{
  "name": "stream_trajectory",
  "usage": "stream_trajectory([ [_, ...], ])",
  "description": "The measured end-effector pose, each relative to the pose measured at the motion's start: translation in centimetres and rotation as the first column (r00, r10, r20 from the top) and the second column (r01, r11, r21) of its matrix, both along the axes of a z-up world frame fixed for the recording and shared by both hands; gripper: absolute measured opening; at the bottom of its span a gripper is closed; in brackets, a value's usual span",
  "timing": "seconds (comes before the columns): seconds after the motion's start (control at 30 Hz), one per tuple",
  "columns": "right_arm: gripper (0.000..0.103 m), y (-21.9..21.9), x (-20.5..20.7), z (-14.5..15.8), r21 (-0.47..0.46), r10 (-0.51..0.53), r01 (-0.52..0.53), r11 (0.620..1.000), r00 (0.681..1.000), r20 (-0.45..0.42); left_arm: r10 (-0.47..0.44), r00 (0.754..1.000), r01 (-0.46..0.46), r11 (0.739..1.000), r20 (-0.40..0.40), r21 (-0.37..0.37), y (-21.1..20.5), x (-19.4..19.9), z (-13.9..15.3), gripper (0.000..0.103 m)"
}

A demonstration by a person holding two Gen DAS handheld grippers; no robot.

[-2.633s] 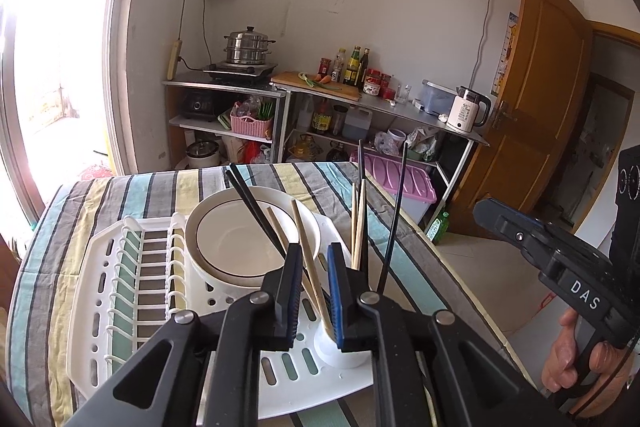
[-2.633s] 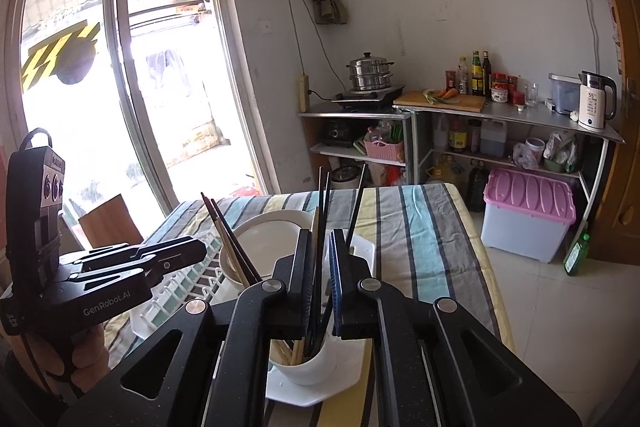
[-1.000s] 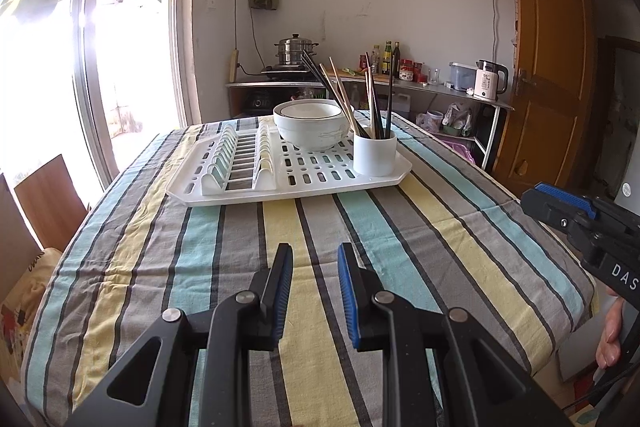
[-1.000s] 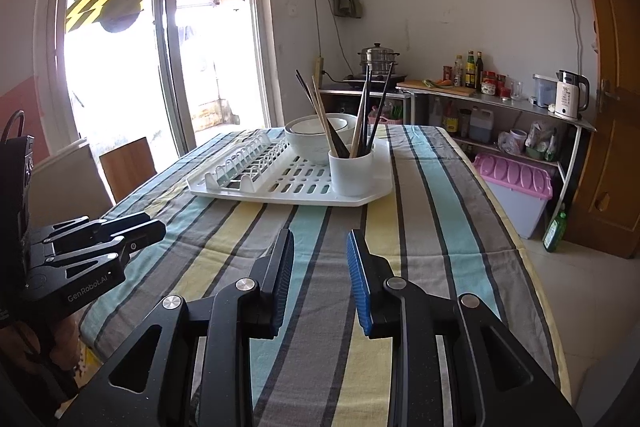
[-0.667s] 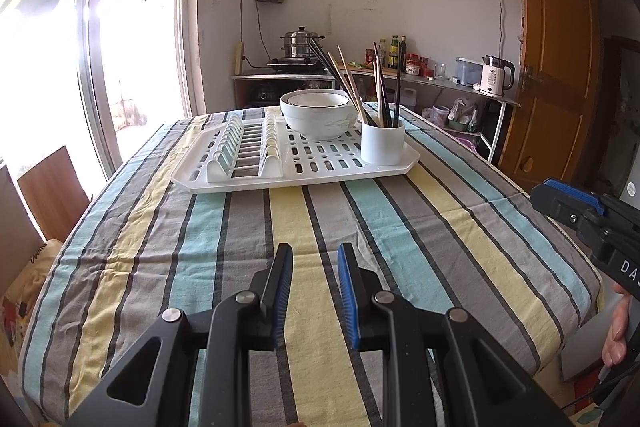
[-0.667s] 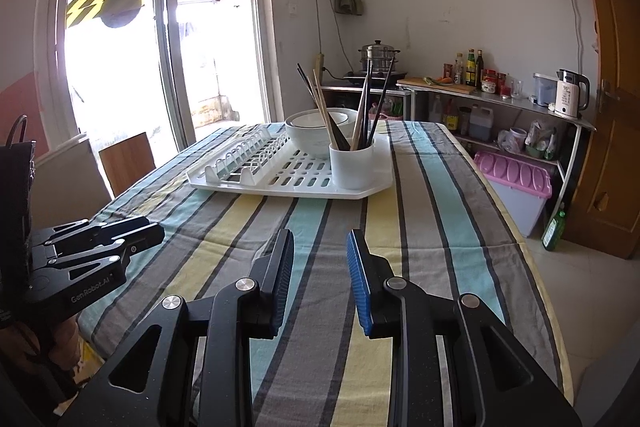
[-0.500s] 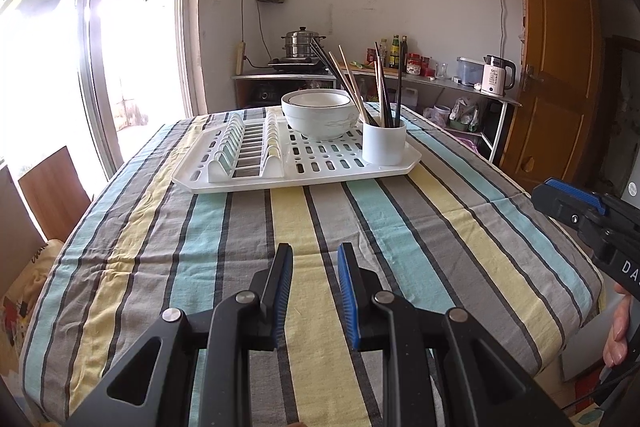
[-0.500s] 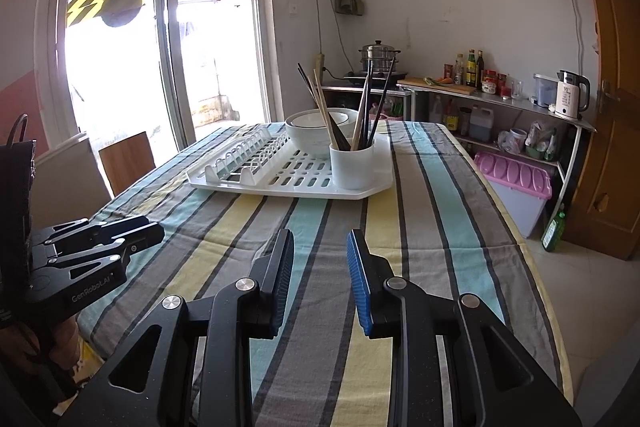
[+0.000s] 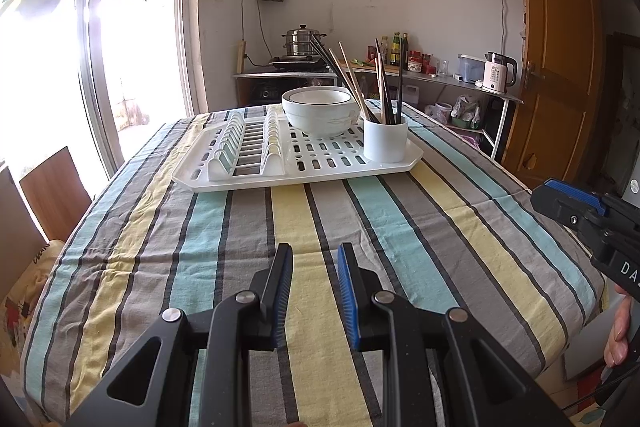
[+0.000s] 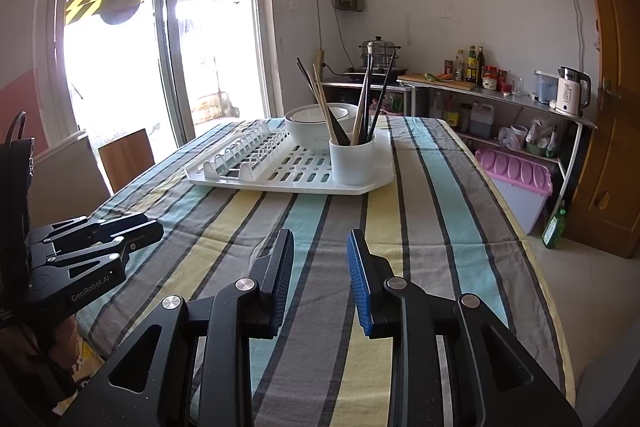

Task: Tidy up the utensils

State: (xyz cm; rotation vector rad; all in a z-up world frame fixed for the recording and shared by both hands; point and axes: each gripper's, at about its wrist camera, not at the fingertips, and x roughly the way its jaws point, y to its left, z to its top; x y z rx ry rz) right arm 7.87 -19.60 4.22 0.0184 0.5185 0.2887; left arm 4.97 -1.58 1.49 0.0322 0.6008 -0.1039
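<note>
Bright daylight, window [image 9: 120, 39] glare, fisheye-warped edges.

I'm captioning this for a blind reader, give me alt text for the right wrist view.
A white dish rack on a striped tablecloth holds stacked bowls and a white cup full of chopsticks. In front, the right hand-held gripper is open and empty; the left hand-held gripper shows at the left edge.

One rack [image 9: 304, 163], one cup [image 9: 385, 145], two bowls [image 9: 320, 111]

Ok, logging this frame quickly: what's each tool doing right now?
Left tool: open, holding nothing, over the tablecloth.
Right tool: open, holding nothing.
</note>
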Motion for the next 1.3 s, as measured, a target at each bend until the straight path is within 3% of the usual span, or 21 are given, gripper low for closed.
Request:
stream_trajectory([
  [1.3, 0.029, -0.14, -0.03, -0.24, -0.001, -0.002, 0.002, 1.000, 1.000, -0.004, -0.017, 1.000, 0.017, 1.000, -0.012, -0.007, -0.13, 0.04, -0.18, 0.023],
])
